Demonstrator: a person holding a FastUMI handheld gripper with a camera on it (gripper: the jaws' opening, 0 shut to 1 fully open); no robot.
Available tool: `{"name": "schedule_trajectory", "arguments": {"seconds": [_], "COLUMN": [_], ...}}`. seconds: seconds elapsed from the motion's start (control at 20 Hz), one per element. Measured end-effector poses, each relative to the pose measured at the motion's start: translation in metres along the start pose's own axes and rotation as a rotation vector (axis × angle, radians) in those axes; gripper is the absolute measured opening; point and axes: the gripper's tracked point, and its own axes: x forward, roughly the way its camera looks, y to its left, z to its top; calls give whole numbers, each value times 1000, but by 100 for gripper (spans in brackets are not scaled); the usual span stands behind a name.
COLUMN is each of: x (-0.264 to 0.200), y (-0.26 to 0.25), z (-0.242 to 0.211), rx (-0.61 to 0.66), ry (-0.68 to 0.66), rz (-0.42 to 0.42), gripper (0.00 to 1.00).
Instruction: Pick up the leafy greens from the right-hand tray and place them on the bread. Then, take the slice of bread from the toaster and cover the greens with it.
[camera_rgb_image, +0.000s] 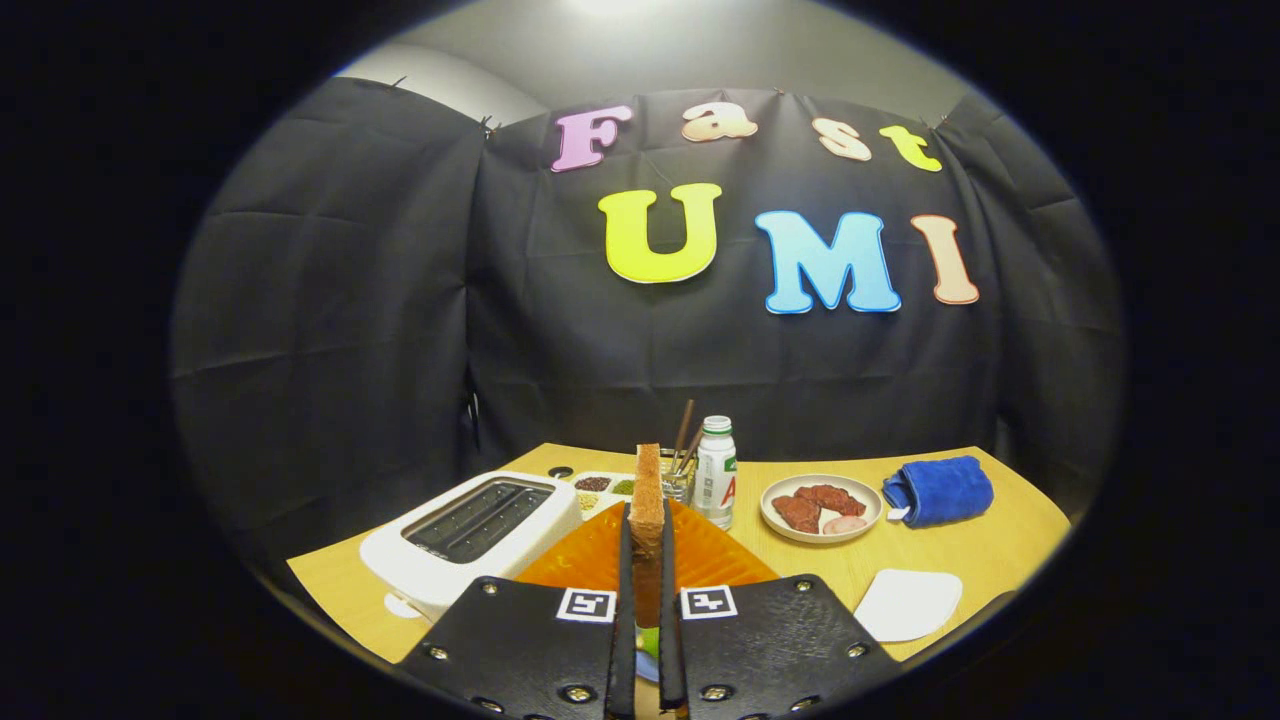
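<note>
Your gripper (646, 560) is closed almost fully, both fingers pressing the flat faces of the slice of bread (647, 495), which stands upright on edge between them above the orange tray (715, 560), with a bit of green (650, 640) low between the fingers. The white toaster (470, 535) sits just left on the tabletop (990, 560), its slots empty. Beyond, a divided dish (600, 487) holds seeds, and a plate (821, 508) to the right holds reddish meat pieces, beside a blue cloth (940, 490).

Slice of bread (647, 500): brown-crusted, upright on edge, clamped between both fingers. Toaster (478, 530): white, two empty slots, at ten o'clock of the bread. Leafy greens (650, 640): green glimpse, six o'clock, below bread.
</note>
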Motion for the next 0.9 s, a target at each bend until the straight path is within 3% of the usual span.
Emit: {"name": "schedule_trajectory", "arguments": {"seconds": [0.25, 0.9], "x": [-2, 11], "y": [-20, 2], "z": [-24, -83], "rx": [11, 117], "ry": [32, 181], "rz": [-11, 95], "gripper": [10, 10]}}
